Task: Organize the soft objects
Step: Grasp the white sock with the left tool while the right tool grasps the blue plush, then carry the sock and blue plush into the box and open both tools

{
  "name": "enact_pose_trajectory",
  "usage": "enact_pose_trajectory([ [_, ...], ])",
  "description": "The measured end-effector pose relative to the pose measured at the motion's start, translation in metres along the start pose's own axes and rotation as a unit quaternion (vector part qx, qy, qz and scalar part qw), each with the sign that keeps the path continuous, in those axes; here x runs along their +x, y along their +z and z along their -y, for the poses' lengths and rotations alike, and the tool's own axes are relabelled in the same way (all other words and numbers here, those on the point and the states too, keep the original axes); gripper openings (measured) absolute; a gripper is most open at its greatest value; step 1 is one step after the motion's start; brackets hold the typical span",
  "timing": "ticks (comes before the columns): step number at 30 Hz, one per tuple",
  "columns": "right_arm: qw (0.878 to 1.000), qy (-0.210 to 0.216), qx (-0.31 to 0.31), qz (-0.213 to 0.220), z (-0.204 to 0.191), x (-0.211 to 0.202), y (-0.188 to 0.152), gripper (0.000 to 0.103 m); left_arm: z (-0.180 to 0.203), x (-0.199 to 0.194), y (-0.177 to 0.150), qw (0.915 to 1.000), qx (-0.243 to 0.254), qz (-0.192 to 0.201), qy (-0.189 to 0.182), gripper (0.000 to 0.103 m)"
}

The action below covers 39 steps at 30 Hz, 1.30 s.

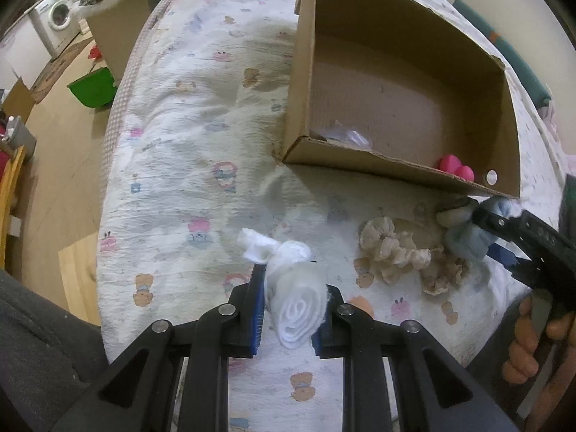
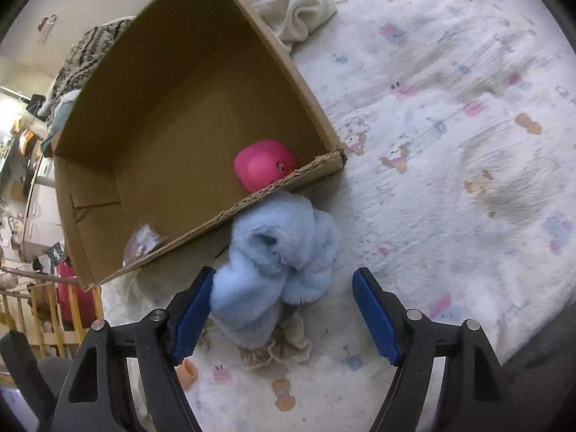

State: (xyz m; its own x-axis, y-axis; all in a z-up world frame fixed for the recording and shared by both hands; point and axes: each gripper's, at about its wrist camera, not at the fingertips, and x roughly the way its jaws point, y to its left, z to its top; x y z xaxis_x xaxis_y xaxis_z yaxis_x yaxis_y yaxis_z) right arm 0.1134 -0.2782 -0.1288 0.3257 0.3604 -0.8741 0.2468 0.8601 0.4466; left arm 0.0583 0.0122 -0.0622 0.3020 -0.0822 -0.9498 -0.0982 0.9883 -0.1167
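My left gripper is shut on a rolled white cloth above the printed bed sheet. A cardboard box stands ahead on the bed, with a pink soft toy and a clear plastic bag inside. My right gripper is open around a fluffy light-blue soft item that lies against the box's near wall. The left wrist view shows that blue item at the right gripper's fingers. A beige frilly cloth lies on the sheet beside it.
A cream rolled cloth lies behind the box. The bed edge drops to a wooden floor with a green bin, a tall carton and a washing machine at the left. A small orange piece lies near my right gripper.
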Motion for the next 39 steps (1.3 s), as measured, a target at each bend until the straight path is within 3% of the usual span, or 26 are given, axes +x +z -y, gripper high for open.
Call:
enact_pose_trajectory([
  [4, 1.0, 0.004, -0.001, -0.011, -0.003, 0.01, 0.002, 0.076, 0.003, -0.003, 0.0, 0.9999, 0.008, 0.009, 0.006, 0.019],
  [6, 1.0, 0.012, -0.009, -0.015, -0.008, 0.012, 0.002, 0.063, 0.002, -0.003, 0.0, 0.9999, 0.007, 0.009, 0.006, 0.019],
  [8, 0.999, 0.006, -0.028, -0.017, -0.011, 0.012, 0.001, 0.042, 0.001, -0.002, 0.0, 1.0, 0.005, 0.006, 0.005, 0.019],
  [13, 0.999, 0.016, -0.042, -0.004, -0.015, 0.002, -0.004, 0.02, 0.002, -0.003, 0.0, 0.9999, 0.006, 0.007, 0.004, 0.019],
  [24, 0.995, 0.053, -0.063, 0.051, -0.02, -0.051, -0.028, 0.018, 0.004, -0.01, 0.001, 0.9995, 0.011, 0.028, 0.007, 0.019],
  [30, 0.987, 0.093, -0.082, 0.1, -0.028, -0.082, -0.04, 0.018, 0.003, -0.015, 0.001, 0.9992, 0.006, 0.037, 0.01, 0.019],
  [39, 0.978, 0.114, -0.094, 0.145, -0.03, -0.113, -0.048, 0.018, 0.007, -0.036, 0.001, 0.9961, 0.017, 0.084, 0.022, 0.019],
])
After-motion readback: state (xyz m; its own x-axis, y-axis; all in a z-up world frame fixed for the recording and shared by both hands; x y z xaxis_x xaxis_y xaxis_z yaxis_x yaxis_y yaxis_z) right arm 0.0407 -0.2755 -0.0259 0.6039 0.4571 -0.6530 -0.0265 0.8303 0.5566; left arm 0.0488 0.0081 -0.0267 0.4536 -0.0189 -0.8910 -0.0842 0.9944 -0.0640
